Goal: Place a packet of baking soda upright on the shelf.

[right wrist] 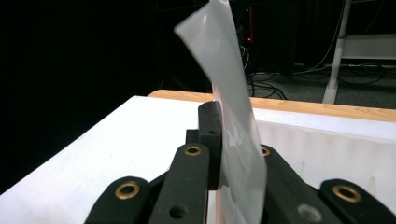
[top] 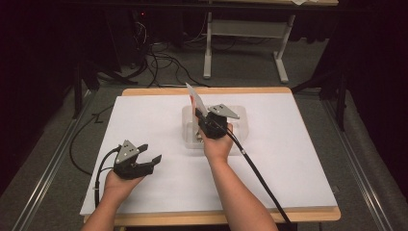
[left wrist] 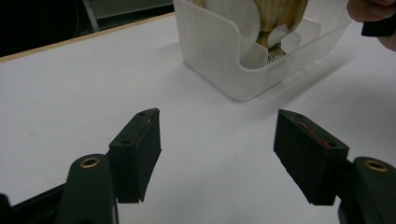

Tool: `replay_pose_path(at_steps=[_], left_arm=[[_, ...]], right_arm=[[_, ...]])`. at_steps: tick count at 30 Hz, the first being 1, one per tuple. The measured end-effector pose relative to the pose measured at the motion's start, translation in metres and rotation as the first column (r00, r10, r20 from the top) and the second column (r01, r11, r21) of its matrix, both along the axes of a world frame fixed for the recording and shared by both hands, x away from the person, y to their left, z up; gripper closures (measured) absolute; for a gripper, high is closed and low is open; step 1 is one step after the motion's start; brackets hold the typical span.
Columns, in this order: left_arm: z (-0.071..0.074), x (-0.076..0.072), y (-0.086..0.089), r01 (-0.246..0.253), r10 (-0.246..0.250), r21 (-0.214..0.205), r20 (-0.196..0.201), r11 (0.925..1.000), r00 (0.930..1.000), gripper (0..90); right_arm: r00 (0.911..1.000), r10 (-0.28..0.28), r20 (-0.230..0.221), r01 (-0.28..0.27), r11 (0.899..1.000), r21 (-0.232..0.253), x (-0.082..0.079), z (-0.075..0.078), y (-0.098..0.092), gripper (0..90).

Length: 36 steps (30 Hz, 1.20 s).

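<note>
Holding: right claw [right wrist: 219, 140] pinches a thin translucent sheet [right wrist: 229, 93] upright above the clear bin [top: 240, 126].
Idle: left claw [top: 150, 154] open (nothing between).
Risk: sheet could bend or slip sideways.

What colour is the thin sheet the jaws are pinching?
Cloudy, see-through white sheet, clearest in the right gripper view.

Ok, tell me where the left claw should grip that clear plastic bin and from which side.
Grip the bin's near wall at its top rim, coming from above. That wall is thin and upright, and the open left claw would easily straddle it. Stay clear of the right claw.
</note>
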State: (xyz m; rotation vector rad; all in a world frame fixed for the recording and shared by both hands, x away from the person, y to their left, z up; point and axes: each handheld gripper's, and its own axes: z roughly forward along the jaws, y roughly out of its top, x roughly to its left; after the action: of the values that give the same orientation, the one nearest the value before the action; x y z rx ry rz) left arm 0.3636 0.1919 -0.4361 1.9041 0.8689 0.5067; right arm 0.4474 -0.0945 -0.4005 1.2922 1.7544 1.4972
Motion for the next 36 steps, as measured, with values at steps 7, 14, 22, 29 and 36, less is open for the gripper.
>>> replay_pose_path(at_steps=[7, 14, 22, 29, 36], left_arm=[[0.000, 0.000, -0.001, 0.007, -0.007, 0.008, -0.001, 0.9999, 1.0000, 32.3], [0.000, 0.000, -0.002, 0.007, -0.007, 0.012, 0.001, 0.9999, 1.0000, 32.4], [0.000, -0.001, -0.003, 0.008, -0.008, 0.014, -0.001, 0.9999, 1.0000, 32.4], [0.000, -0.001, -0.003, 0.011, -0.011, 0.012, 0.001, 0.9999, 0.9999, 32.4], [0.000, -0.001, -0.003, 0.012, -0.012, 0.011, -0.001, 0.9999, 0.9999, 32.4]], right_arm=[[1.0000, -0.005, -0.003, 0.005, 1.000, -0.001, -0.003, -0.003, -0.001, 90.0], [1.0000, -0.001, -0.002, 0.001, 1.000, -0.008, -0.009, -0.008, -0.002, 90.0], [1.0000, 0.006, 0.001, -0.006, 1.000, -0.025, -0.013, -0.012, -0.001, 90.0], [1.0000, 0.007, -0.002, -0.008, 0.999, -0.031, -0.013, -0.015, 0.000, 90.0], [0.9998, 0.019, -0.005, -0.019, 0.999, -0.038, -0.015, -0.015, -0.001, 89.9]])
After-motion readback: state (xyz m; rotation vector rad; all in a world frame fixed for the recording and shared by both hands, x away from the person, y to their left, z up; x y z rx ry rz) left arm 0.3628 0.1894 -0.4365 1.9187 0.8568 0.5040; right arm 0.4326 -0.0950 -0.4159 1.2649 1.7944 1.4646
